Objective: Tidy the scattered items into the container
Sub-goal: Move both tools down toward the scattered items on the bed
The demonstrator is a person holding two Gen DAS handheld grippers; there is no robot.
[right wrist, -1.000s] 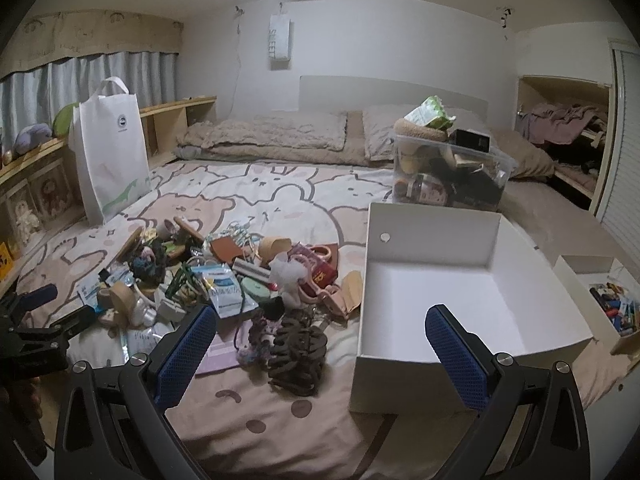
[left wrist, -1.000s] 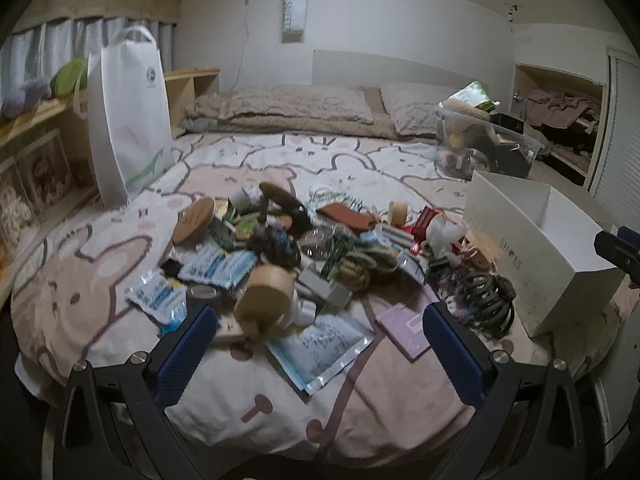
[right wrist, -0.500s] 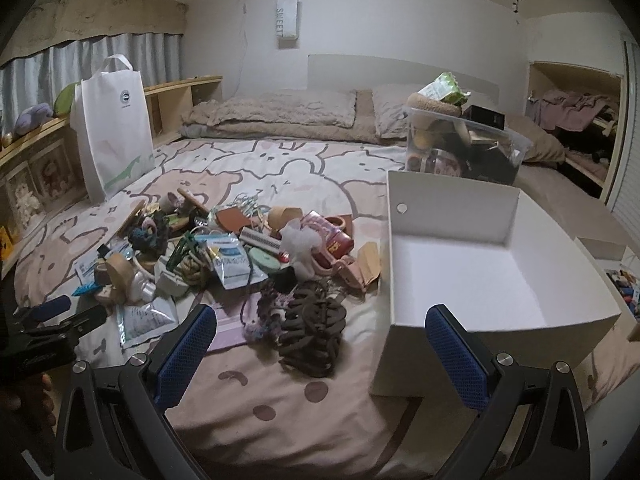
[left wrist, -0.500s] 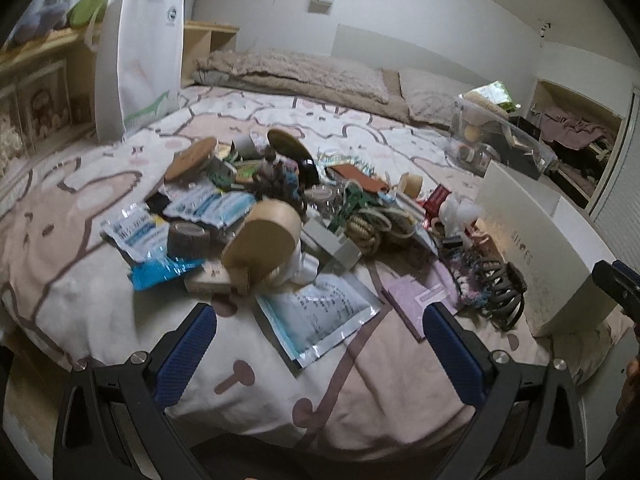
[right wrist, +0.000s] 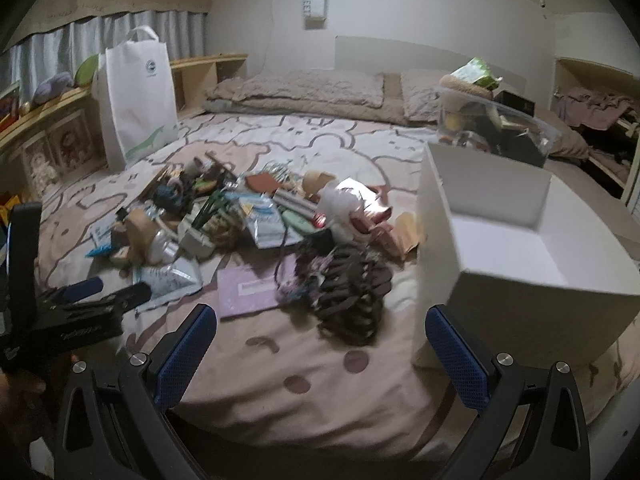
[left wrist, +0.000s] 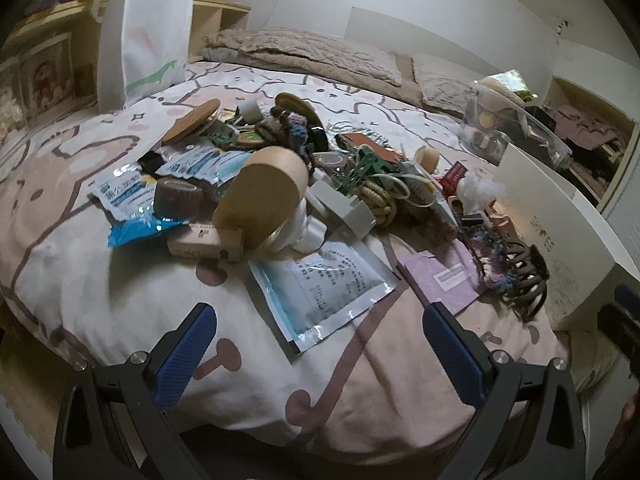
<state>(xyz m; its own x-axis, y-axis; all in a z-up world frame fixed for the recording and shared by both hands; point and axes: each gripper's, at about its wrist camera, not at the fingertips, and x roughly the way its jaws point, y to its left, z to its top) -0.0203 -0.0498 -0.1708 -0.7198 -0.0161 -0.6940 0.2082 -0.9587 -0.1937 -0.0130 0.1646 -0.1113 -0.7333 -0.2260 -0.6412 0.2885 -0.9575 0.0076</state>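
A pile of small items lies on the bed: a clear sachet (left wrist: 320, 288), a tan tape roll (left wrist: 264, 196), a lilac card (left wrist: 444, 280) and a brown hair claw (left wrist: 524, 284) (right wrist: 352, 300). An open white box (right wrist: 520, 240) (left wrist: 560, 232) stands empty to the right of the pile. My left gripper (left wrist: 320, 354) is open and empty, just before the sachet. My right gripper (right wrist: 322, 356) is open and empty, in front of the hair claw, with the box at its right. The left gripper also shows in the right wrist view (right wrist: 92, 296).
A white tote bag (right wrist: 136, 100) stands at the far left of the bed. A clear bin (right wrist: 492, 124) full of things sits behind the white box. Pillows (right wrist: 296, 88) lie at the head. Wooden shelves (right wrist: 48, 128) run along the left side.
Both grippers have moved forward and lower toward the pile. The left one now sits close over the sachet; the right view has swung left, so the box is further right.
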